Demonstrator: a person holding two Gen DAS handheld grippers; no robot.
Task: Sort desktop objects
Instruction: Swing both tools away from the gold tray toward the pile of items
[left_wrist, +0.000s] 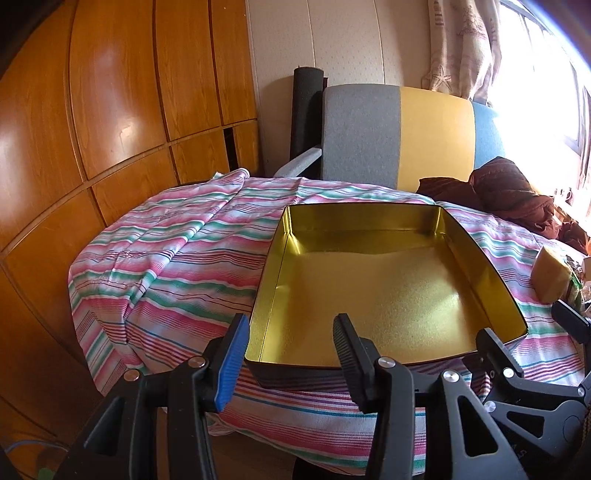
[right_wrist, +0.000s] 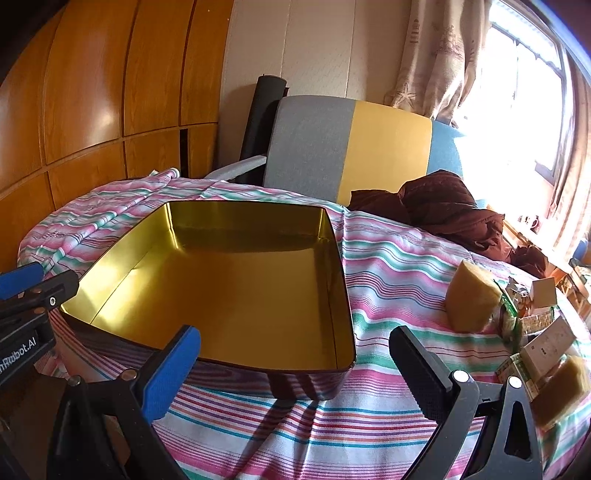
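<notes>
- I am holding my left gripper (left_wrist: 291, 354) at the near edge of the table, its jaws standing spread with nothing between them, the near left corner of the tin showing through the gap.
- I am keeping my right gripper (right_wrist: 295, 365) low over the striped tablecloth (right_wrist: 388, 258), jaws spread wide and gripping nothing; the tin's near right corner is sitting between the two fingers in that view.
- The gold-lined tin (left_wrist: 388, 284) is lying open on the cloth in the middle of the table, with nothing inside it.
- To the right of the tin, well apart from it, a yellow sponge (right_wrist: 471, 301) is standing on edge on the cloth.
- Just beside that sponge, further right, a cluster of small boxes and packets (right_wrist: 543, 339) is lying in a heap, with a second sponge (right_wrist: 565, 387) at its near side.
- A brown garment (right_wrist: 443, 210) is lying bunched at the far right of the table.
- Behind the table a grey, yellow and blue chair back (left_wrist: 399, 136) is standing, with wooden cabinet doors (left_wrist: 110, 92) to its left.
</notes>
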